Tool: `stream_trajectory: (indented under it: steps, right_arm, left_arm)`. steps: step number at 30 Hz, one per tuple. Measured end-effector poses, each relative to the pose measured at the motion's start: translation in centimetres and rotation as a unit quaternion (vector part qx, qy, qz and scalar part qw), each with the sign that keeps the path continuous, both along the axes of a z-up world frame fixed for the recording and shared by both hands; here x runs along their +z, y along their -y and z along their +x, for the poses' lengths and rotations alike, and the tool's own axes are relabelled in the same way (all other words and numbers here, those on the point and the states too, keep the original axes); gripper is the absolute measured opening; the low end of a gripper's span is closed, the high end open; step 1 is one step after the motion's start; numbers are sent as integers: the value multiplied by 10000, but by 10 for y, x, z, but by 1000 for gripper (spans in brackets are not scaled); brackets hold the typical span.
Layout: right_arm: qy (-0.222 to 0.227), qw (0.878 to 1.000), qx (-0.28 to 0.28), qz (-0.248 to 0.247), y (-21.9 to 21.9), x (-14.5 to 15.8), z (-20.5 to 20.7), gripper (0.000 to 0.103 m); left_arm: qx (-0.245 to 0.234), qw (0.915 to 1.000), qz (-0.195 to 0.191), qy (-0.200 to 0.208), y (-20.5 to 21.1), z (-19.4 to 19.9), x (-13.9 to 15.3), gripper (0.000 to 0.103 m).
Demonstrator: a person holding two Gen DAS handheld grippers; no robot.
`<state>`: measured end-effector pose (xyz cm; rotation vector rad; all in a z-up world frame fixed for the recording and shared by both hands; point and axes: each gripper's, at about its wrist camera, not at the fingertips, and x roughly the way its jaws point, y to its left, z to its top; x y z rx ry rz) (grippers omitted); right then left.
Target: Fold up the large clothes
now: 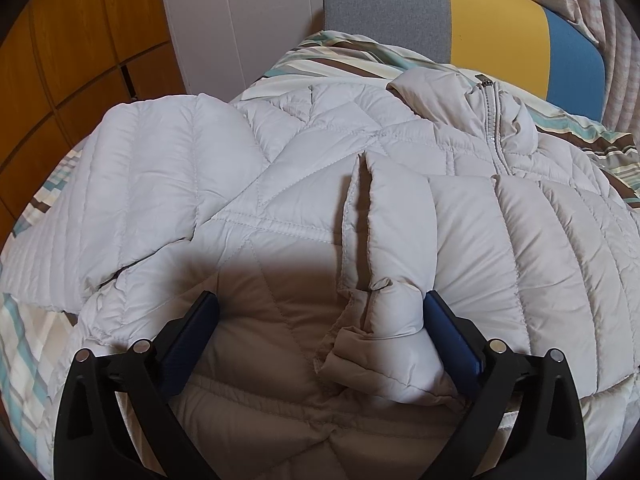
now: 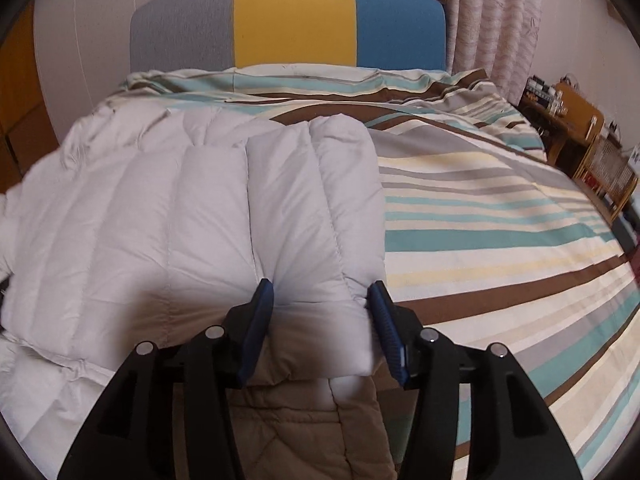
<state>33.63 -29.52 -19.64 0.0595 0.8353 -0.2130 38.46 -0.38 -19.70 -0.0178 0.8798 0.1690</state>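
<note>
Jaws of left gripper point(image 1: 322, 306) stand wide apart over the puffer jacket point(image 1: 280, 184); one folded sleeve end point(image 1: 394, 320) lies between them, resting against the right-hand blue pad, the left-hand pad clear of it. No squeeze visible.

Right gripper point(image 2: 322, 296): jaws part-way apart, one puffy fold of the jacket between the two blue pads. Whether the pads still press the fabric cannot be told; the cloth bulges between them and touches both.

One jacket, pale grey, quilted, lying flat on the bed. Left wrist view: collar point(image 1: 440, 96) and one zipper point(image 1: 496, 128) toward the far side, one sleeve folded across the front, a second sleeve point(image 1: 132, 168) spread out to the left. Right wrist view: jacket edge ends just beside the gripper, bare bedcover to the right.

One striped bedcover point(image 2: 500, 216), teal, brown, cream bands. Beyond it one headboard point(image 2: 292, 20) in three panels: grey, yellow, blue. Curtain point(image 2: 492, 20) behind. One wooden side table point(image 2: 568, 128) at far right, cluttered, items too small to count. Wooden cabinet point(image 1: 60, 60) at far left.
</note>
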Motion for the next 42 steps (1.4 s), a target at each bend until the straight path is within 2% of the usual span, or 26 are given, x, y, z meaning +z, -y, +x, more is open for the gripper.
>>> stream_trajectory:
  steps: [2, 6, 10, 15, 18, 23, 30, 33, 36, 42]
  right_arm:
    - [9, 10000, -19, -59, -1, -2, 0, 53]
    - [-28, 9998, -168, 65, 8, -5, 0, 68]
    - [-38, 9995, -222, 201, 13, -6, -1, 70]
    - [-33, 9996, -234, 123, 12, -5, -2, 71]
    - [-29, 9997, -241, 99, 13, -5, -2, 72]
    - [-27, 9996, -261, 73, 12, -4, -2, 73]
    - [-25, 9996, -282, 57, 13, -4, -2, 75]
    - [-23, 9996, -287, 49, 13, -4, -2, 75]
    - [-22, 9996, -284, 48, 13, -4, -2, 75]
    - [-20, 9996, -283, 43, 13, -4, -2, 75]
  left_arm:
    - [-7, 10000, -30, -9, -1, 0, 0, 100]
    - [-99, 9997, -224, 7, -5, -2, 2, 100]
    - [-350, 9978, -549, 110, -12, -16, 9, 100]
    - [-471, 9906, -1222, 388, -36, -48, 21, 100]
    - [-255, 9865, -1506, 588, -58, -67, 29, 100]
    - [243, 9855, -1472, 807, -98, -89, 38, 100]
    - [942, 9785, -1628, 844, -158, -114, 38, 100]
    - [1207, 9710, -1846, 924, -184, -127, 40, 100]
    - [1655, 9586, -2059, 1067, -215, -141, 41, 100]
    - [2725, 9239, -2353, 1294, -281, -159, 41, 100]
